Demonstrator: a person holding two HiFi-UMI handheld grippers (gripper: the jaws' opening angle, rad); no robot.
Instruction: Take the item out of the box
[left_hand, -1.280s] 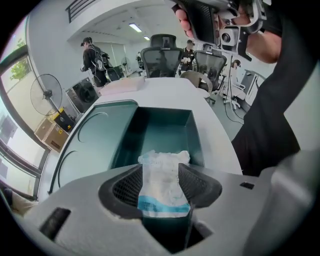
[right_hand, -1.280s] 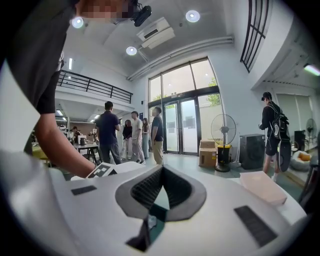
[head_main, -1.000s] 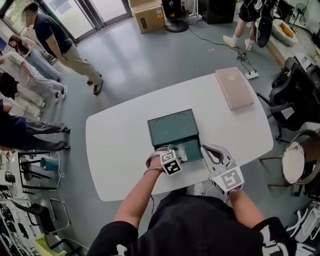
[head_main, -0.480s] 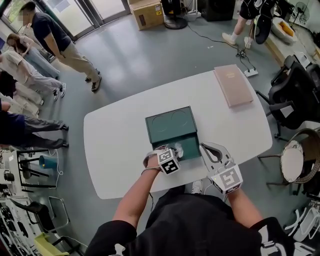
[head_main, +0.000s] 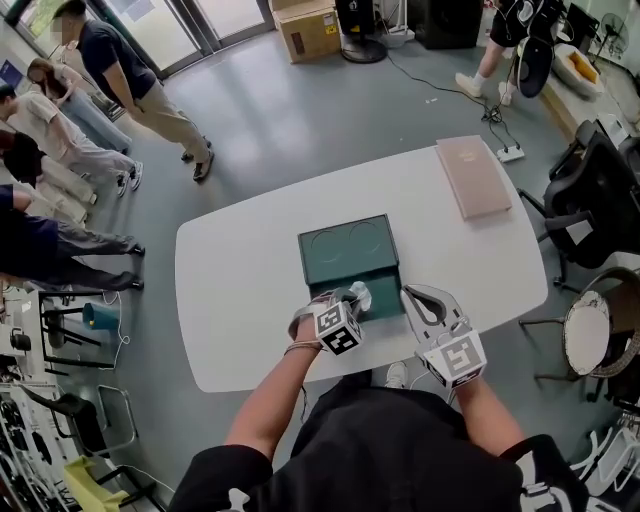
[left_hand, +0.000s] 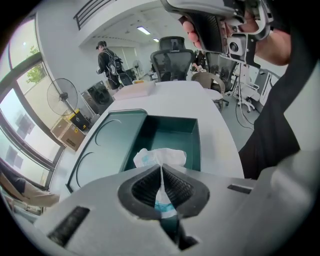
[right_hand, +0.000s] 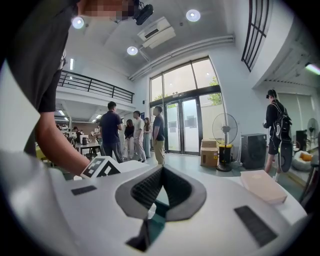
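Grip status at the near edge of the table (head_main: 240, 300): the left gripper (head_main: 352, 298) has just been closing its jaws. They are now pressed onto a white packet (left_hand: 161, 156) with blue print, pinching it by its upper fold. The right gripper (head_main: 407, 293) sits just to the right, near the near right corner of the green box (head_main: 345, 245). Its jaws are pressed together with nothing between them.

Item location: the packet hangs from the left jaws over the near compartment of the box. The left gripper view shows that compartment otherwise bare beneath it. Whether the packet's lower end has cleared the rim cannot be determined.

Progress, as a judgement: the grasp is complete and the extraction is partly done. Remaining steps: raise the packet clear of the walls, carry it to bare tabletop, and release it.

The far half of the box is a flat panel with two ring outlines. Beyond it, at the far right of the table, a pink flat case (head_main: 473, 175) lies well apart.
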